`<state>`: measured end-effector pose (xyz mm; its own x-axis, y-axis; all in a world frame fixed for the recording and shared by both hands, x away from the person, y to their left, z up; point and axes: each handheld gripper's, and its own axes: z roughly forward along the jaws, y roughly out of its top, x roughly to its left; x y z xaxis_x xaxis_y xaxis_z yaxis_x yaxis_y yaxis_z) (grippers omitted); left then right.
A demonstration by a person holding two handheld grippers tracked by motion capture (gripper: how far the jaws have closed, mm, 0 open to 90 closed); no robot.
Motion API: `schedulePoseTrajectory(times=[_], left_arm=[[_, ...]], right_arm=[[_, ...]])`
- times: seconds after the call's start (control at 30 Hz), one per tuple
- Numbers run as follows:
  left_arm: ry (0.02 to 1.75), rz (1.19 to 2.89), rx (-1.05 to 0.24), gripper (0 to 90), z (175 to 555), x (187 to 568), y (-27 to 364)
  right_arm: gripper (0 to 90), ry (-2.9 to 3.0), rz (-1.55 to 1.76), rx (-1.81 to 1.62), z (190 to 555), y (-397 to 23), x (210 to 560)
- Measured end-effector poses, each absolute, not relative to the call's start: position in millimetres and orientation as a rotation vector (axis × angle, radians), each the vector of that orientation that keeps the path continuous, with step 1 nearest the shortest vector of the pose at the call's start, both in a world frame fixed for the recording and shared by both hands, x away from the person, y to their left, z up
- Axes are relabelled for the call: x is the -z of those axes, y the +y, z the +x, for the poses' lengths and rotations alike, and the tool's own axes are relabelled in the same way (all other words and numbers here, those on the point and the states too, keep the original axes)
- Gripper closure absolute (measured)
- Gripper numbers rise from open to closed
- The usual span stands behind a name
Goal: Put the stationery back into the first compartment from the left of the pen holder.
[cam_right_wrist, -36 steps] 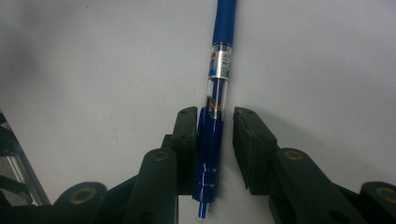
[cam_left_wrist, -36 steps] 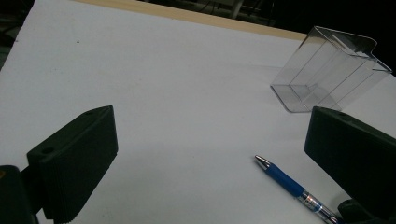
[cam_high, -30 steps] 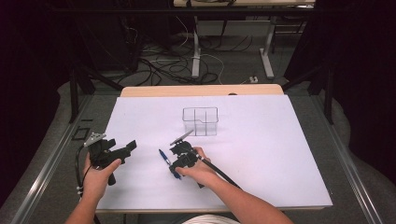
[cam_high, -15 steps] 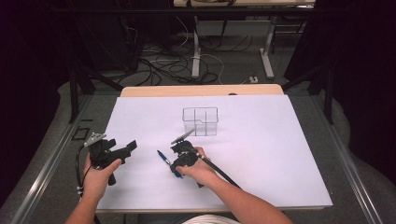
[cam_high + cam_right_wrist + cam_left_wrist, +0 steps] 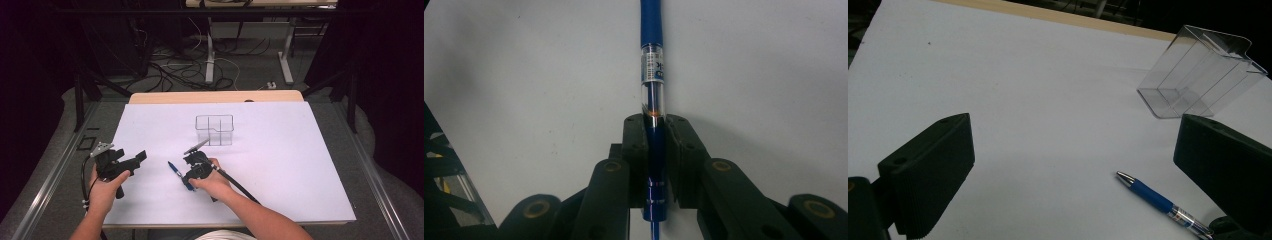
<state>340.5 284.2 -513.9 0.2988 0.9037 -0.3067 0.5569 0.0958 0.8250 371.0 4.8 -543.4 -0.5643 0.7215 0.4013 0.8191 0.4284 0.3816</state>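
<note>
Right gripper (image 5: 653, 131) clamps tight on the blue pen (image 5: 652, 60), its long axis running straight out between the jaws, just short of the clear divided holder (image 5: 215, 129) (left gripper (image 5: 134, 159) gapes wide, empty, farther off).

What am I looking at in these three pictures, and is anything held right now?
A person sits at a table covered with white paper and holds handheld tongs in each hand. The high view looks down from above; the other two come from cameras riding on each tool. The right tongs are shut on a blue pen that lies along the paper. The left tongs are open and hold nothing; the same pen shows past them. Farther back stands a clear plastic organizer box, with a grey pen lying just in front of it.
</note>
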Motion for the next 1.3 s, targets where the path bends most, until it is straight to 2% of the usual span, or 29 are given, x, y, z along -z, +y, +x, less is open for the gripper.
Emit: schedulePoseTrajectory(times=[0.77, 1.3], left_arm=[[1.371, 1.587, -0.433, 6.6, 339.5, 512.5, 283.7], [1.362, 1.58, -0.424, 20.3, 338.6, 507.5, 274.8]], right_arm=[[80.0, -2.531, -1.339, 1.085, 365.0, -8.1, 527.2], [80.0, -2.573, -1.397, 1.301, 361.6, -42.5, 500.3]])
